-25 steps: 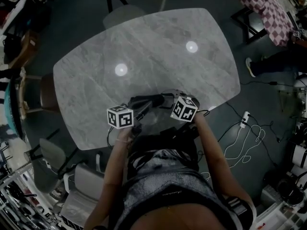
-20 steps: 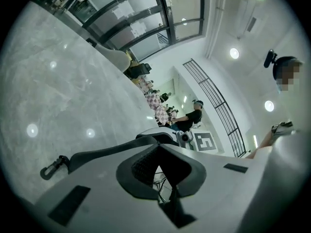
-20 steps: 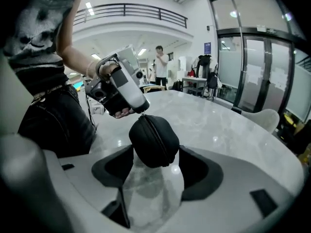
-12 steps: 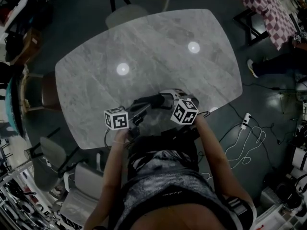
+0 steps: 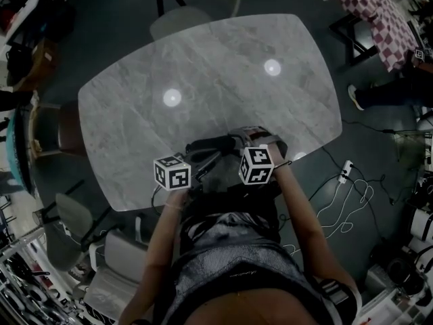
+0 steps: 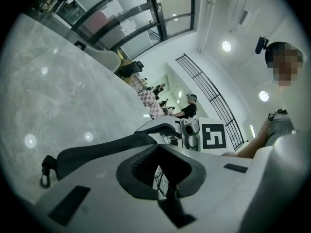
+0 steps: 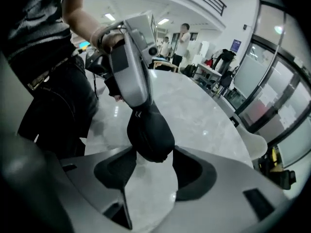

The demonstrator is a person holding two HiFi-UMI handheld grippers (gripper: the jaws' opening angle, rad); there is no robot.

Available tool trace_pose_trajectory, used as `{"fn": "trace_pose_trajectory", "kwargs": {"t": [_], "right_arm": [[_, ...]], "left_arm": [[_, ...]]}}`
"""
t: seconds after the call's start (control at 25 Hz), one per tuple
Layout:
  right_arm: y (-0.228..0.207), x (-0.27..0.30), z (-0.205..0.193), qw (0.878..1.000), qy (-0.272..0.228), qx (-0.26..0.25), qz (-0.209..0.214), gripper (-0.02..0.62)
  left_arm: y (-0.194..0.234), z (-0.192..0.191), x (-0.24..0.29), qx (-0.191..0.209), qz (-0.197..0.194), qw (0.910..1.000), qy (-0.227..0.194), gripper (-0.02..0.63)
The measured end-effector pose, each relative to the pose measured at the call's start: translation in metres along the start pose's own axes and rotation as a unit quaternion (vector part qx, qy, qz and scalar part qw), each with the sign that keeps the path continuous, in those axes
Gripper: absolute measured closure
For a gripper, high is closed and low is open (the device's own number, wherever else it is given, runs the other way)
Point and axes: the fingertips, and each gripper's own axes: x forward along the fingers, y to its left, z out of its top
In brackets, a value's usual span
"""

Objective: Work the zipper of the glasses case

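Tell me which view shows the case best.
Right gripper view: the case hangs close and unobstructed from the shut left gripper. Left gripper view shows it only edge-on, a dark strip. Head view shows it small and dim.

**Bare tabletop beyond, tight at the near edge**

The table is bare across its far half and both sides, so there is free passage there. The near edge is crowded. The left gripper and the right gripper stand close together, the case hangs between them, and the person's body is right behind. The right gripper's jaws have just been closing; they stand apart, and the case's end fills most of the gap. The left gripper's jaws are closed on the case's other end. Off the table, a chair stands at the far edge, a brown chair on the left, and cables lie on the floor at the right.
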Motion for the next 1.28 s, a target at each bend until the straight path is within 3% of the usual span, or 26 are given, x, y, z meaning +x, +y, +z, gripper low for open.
{"fn": "trace_pose_trajectory", "kwargs": {"t": [0.2, 0.4, 0.56, 0.76, 0.96, 1.12, 1.28], "right_arm": [[0.006, 0.0, -0.002, 0.999, -0.017, 0.041, 0.013, 0.313], [0.006, -0.002, -0.011, 0.999, 0.021, 0.046, 0.014, 0.313], [0.01, -0.005, -0.018, 0.998, 0.028, 0.047, 0.015, 0.313], [0.006, -0.014, -0.008, 0.996, -0.052, 0.073, -0.002, 0.305], [0.006, -0.021, 0.008, 0.983, -0.152, 0.096, 0.023, 0.258], [0.019, -0.018, 0.029, 0.98, -0.175, 0.055, 0.071, 0.245], [0.024, -0.012, 0.041, 0.979, -0.179, 0.041, 0.088, 0.25]], "left_arm": [[0.001, -0.001, 0.001, -0.012, -0.006, 0.9998, -0.013, 0.6], [-0.004, 0.0, 0.017, 0.006, -0.013, 0.9999, 0.004, 0.6], [-0.006, -0.004, 0.023, -0.004, -0.034, 0.9993, 0.013, 0.6], [-0.006, 0.005, 0.005, -0.047, -0.071, 0.996, -0.028, 0.6], [-0.013, 0.011, -0.006, -0.056, -0.124, 0.9904, -0.025, 0.6], [-0.024, 0.015, -0.014, -0.066, -0.173, 0.9826, -0.016, 0.6], [-0.019, 0.018, -0.014, -0.086, -0.183, 0.9789, -0.03, 0.6]]}}
